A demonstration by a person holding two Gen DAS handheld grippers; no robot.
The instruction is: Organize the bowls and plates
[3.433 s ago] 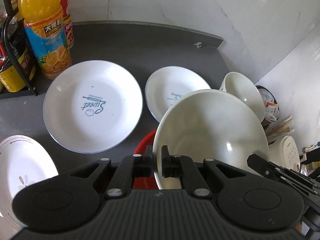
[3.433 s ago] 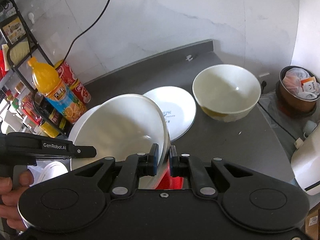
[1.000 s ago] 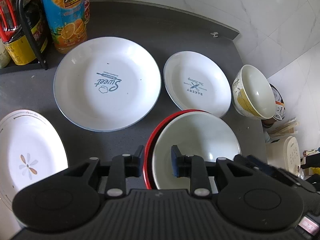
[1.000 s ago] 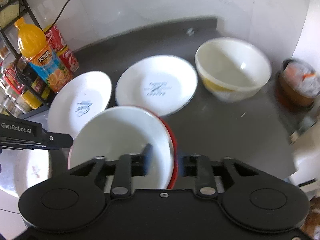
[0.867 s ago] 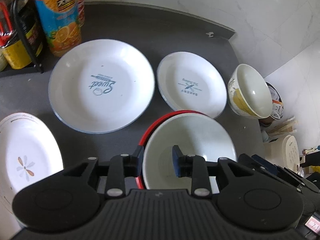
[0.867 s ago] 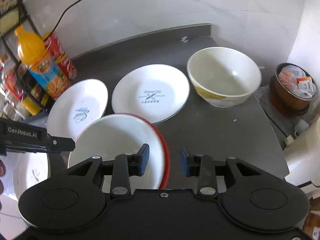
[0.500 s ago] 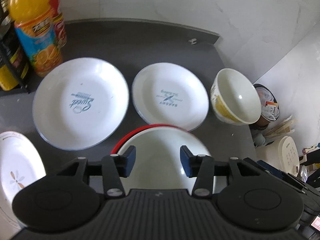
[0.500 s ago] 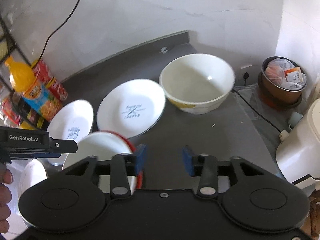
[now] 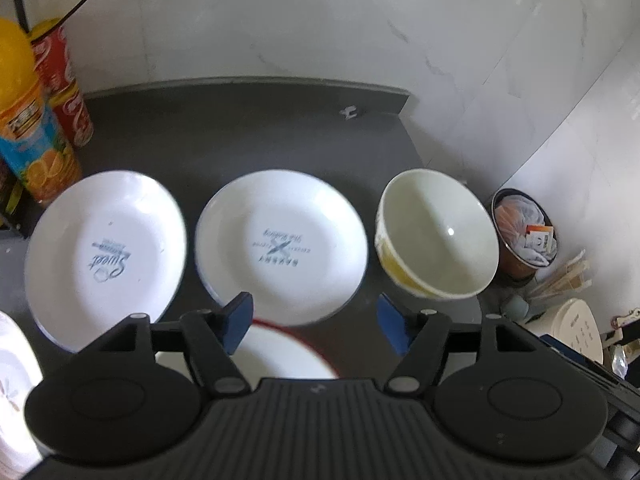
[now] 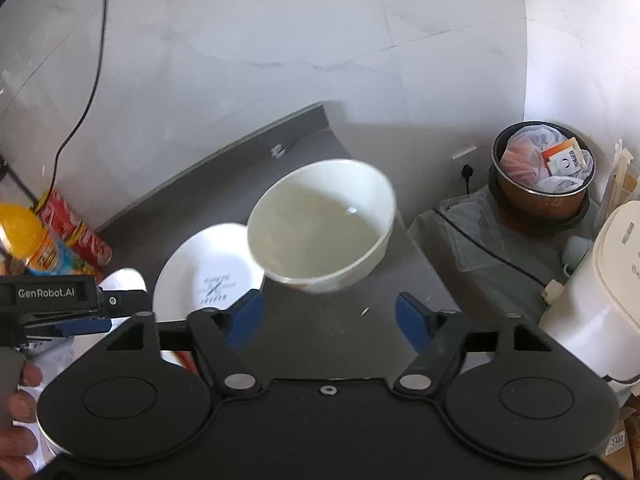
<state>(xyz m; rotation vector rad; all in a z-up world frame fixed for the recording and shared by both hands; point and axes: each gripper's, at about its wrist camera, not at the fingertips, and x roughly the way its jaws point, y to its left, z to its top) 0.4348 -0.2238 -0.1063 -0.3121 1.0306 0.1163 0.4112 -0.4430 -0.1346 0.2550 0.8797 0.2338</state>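
Both grippers, left gripper (image 9: 316, 322) and right gripper (image 10: 329, 317), have jaws wide and empty, cream bowl (image 10: 320, 226) on counter (image 10: 320, 332) just ahead of right jaws, Bakery plate (image 9: 282, 246) ahead of left; shallow rim pinch risks tipping bowl.

The dark grey counter (image 9: 248, 128) looks matt and smooth, while the wall (image 9: 280, 20) behind it is pale, marble-like tile with a soft sheen. The white plates (image 9: 282, 240) and the cream bowl (image 9: 438, 236) look like glazed ceramic, glossy enough for the bowl to catch a bright highlight. The juice bottle (image 9: 28, 120) is clear plastic with a shiny printed label, the red cans (image 9: 66, 84) look like glossy metal, and both grippers (image 9: 316, 322) (image 10: 330, 316) are matt black plastic with blue finger pads (image 9: 239, 316).
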